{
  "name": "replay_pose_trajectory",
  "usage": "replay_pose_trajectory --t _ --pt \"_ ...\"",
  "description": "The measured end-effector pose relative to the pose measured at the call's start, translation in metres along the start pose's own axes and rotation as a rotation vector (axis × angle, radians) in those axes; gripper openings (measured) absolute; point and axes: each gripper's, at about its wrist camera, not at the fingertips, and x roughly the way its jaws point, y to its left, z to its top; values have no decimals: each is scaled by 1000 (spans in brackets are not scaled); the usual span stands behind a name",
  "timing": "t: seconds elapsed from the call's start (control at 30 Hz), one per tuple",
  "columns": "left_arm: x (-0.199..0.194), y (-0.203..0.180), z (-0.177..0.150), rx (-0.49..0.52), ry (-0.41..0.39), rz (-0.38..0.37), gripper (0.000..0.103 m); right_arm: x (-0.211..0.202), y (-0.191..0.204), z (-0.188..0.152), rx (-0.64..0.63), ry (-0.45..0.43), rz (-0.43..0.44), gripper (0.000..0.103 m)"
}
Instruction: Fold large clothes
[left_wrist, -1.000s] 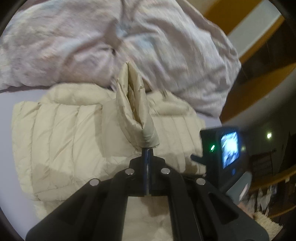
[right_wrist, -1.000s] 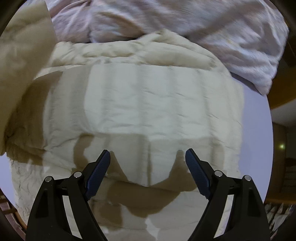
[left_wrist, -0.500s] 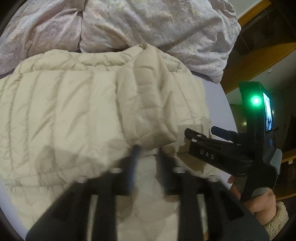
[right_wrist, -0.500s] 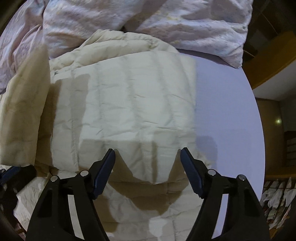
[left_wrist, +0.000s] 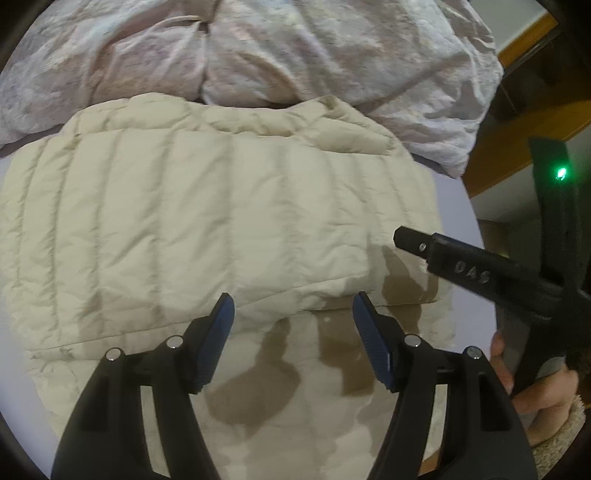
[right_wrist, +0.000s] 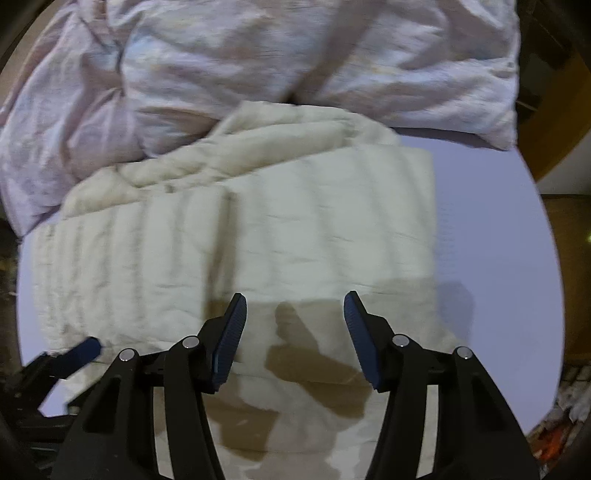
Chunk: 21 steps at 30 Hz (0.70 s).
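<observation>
The cream puffer jacket (left_wrist: 221, 229) lies folded on the lavender bed (right_wrist: 491, 229), near a rumpled duvet (left_wrist: 295, 55). Left tongs (left_wrist: 293, 314) are opening, right tongs (right_wrist: 295, 314) closing; both hold nothing.

A crumpled pale pink duvet (left_wrist: 295, 55) lay heaped at the far end of the lavender bed sheet (right_wrist: 487, 229), with orange-brown wooden trim (left_wrist: 517, 122) just beyond the duvet's right corner.

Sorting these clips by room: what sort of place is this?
Probably a bedroom: a cream quilted jacket lies on a pale lilac sheet, with a rumpled pink duvet bunched behind it.
</observation>
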Motion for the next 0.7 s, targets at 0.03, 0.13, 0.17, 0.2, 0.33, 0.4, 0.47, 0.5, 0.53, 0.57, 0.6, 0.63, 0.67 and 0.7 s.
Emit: replay_pose_trajectory --t 0.03,0.13,0.17,0.2,0.33,0.4,0.47,0.5,0.53,0.57,0.6,0.63,0.67,0.7 --pt "-1 3 -1 -3 -1 12 67 3 4 2 -4 7 17 55" --pt "-3 10 -1 -11 -4 35 67 9 17 3 -24 27 37 48" --pt "-3 13 -2 -12 -5 47 67 11 22 3 -30 34 40 47" --pt "-4 15 -2 -12 -6 56 67 13 24 2 -34 39 43 43" --pt "-5 23 -3 -21 -7 78 69 25 33 2 -59 64 36 26" --pt "-6 27 -3 -27 -6 86 69 31 37 1 -74 73 24 13" --pt "-6 31 -3 -33 -5 92 69 36 42 -1 -94 82 -4 9" --pt "-6 33 -3 -38 -4 94 70 39 43 -2 -101 91 -14 7" --pt "-6 34 -3 -41 -3 97 70 41 43 -4 -101 98 -20 6" --pt "-6 35 -3 -44 -3 99 70 43 44 -5 -100 103 -24 6" --pt "-6 36 -3 -46 -2 101 70 46 43 -6 -98 110 -27 5" --pt "-6 37 -4 -49 -2 103 70 47 43 -7 -99 113 -31 4" --pt "-6 39 -4 -52 0 106 71 49 43 -8 -99 118 -37 4" --pt "-6 40 -4 -55 2 107 71 50 43 -9 -98 123 -40 4"
